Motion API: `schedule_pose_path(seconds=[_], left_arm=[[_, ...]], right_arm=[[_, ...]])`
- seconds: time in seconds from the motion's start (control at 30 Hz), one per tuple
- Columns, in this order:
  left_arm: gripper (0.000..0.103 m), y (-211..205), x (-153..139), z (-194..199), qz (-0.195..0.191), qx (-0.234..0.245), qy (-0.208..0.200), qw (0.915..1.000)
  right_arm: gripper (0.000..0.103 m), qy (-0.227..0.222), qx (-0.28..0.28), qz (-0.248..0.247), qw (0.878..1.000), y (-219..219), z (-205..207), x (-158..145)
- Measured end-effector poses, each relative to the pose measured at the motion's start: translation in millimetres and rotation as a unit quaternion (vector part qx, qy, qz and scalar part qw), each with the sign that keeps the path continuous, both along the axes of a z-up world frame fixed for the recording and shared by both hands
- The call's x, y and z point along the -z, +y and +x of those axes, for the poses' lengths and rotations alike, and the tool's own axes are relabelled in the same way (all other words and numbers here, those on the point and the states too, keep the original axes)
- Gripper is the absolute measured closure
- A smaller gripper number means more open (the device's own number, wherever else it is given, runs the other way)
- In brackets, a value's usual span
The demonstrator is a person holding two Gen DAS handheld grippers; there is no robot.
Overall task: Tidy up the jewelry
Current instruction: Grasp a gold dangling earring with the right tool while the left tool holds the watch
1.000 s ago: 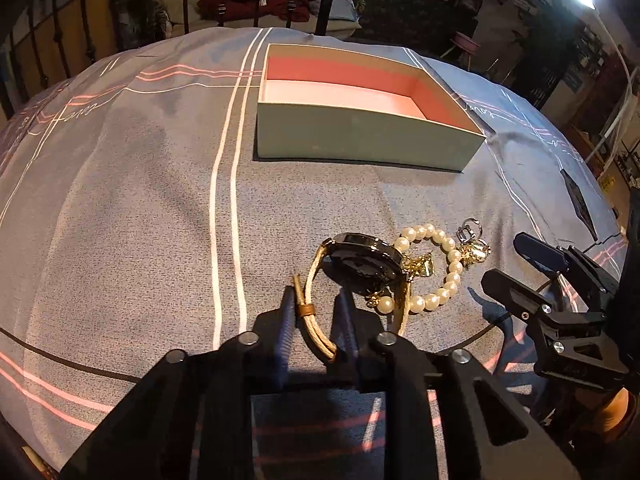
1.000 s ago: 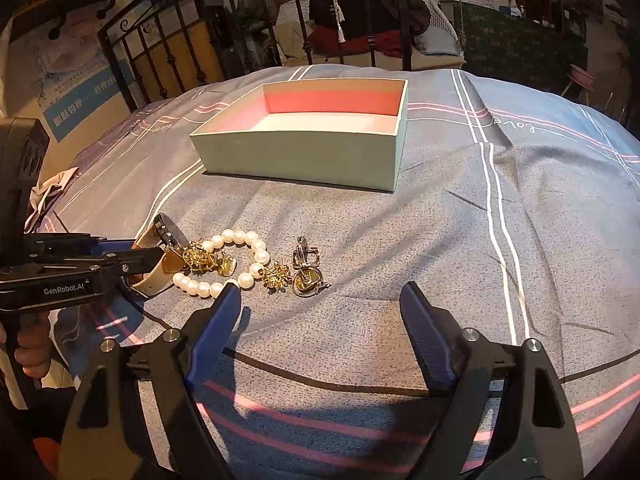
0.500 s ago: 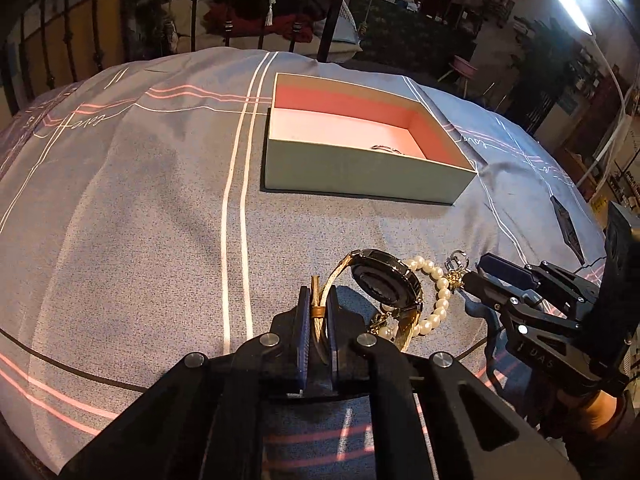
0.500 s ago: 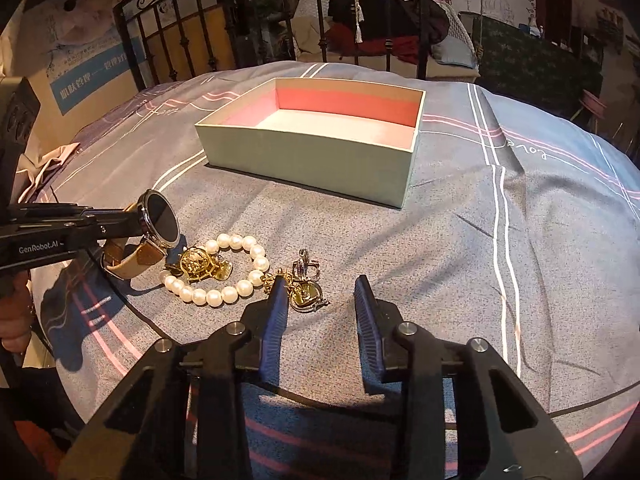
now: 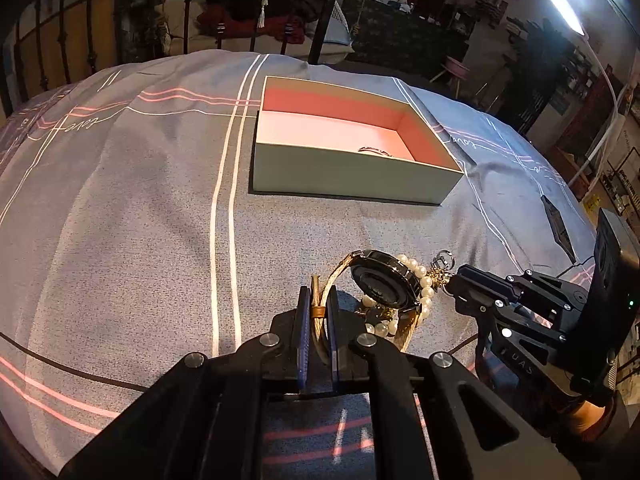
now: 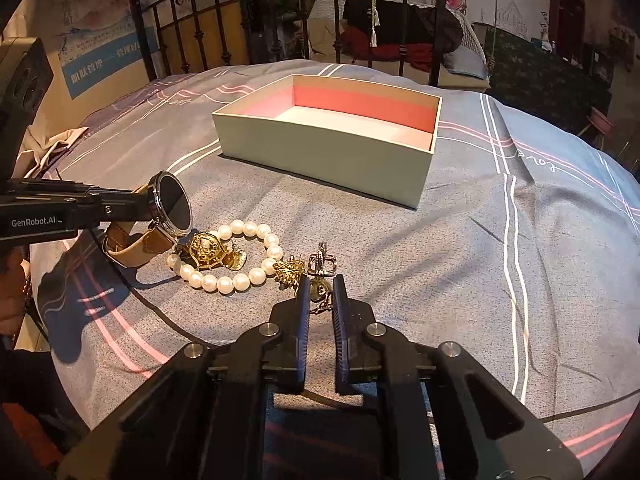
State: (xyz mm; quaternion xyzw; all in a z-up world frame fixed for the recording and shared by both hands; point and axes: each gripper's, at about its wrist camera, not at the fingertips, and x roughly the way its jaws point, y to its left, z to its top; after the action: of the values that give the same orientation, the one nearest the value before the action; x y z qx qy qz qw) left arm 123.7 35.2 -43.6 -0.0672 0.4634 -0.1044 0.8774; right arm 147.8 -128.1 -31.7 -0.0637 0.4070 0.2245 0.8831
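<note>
- Judging from what lies where, we are early in the job: only one small thin piece, perhaps a ring or bangle, shows on the pink floor of the box (image 5: 352, 168), and the rest of the jewelry is outside it on the bedspread (image 6: 480, 280).
- Our left claw (image 5: 317, 312) is clamped tight on the tan strap of the watch (image 6: 170, 206); its dark round face stands tilted just beyond the jaws, apparently raised off the cloth.
- Our right claw (image 6: 320, 292) has just been closing, and its jaws now pinch a small gold charm (image 6: 318, 289); whether it is lifted, we cannot tell.
- Just ahead and left of the right claw lie the pearl bracelet (image 6: 228, 256), a loop of white beads with gold filigree pendants, and a silver clasp-like piece (image 6: 322, 262).
- The box sits well beyond both claws, pale green outside, open-topped; watch, charm, bracelet and the clasp-like piece remain to go in.
</note>
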Motion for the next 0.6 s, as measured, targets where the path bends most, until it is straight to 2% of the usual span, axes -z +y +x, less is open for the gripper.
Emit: schedule_pose_path(seconds=[0.17,0.27,0.47,0.6], left_arm=[[0.096,-2,0,-1,0.000,0.003,0.000,1.0000],[0.096,-2,-1,-1,-0.001,0.003,-0.001,1.0000],[0.096,-2,-1,-2,-0.001,0.003,-0.002,1.0000],[0.096,-3,-1,-2,-0.003,0.004,-0.002,1.0000]], right_arm=[[0.096,-0.005,0.012,0.019,1.000,-7,-2,-4],[0.096,-0.004,0.018,0.037,0.999,-12,-1,-8],[0.096,-0.012,0.016,0.036,0.999,-11,-2,-13],[0.096,0.001,0.010,0.048,0.999,-8,5,-13]])
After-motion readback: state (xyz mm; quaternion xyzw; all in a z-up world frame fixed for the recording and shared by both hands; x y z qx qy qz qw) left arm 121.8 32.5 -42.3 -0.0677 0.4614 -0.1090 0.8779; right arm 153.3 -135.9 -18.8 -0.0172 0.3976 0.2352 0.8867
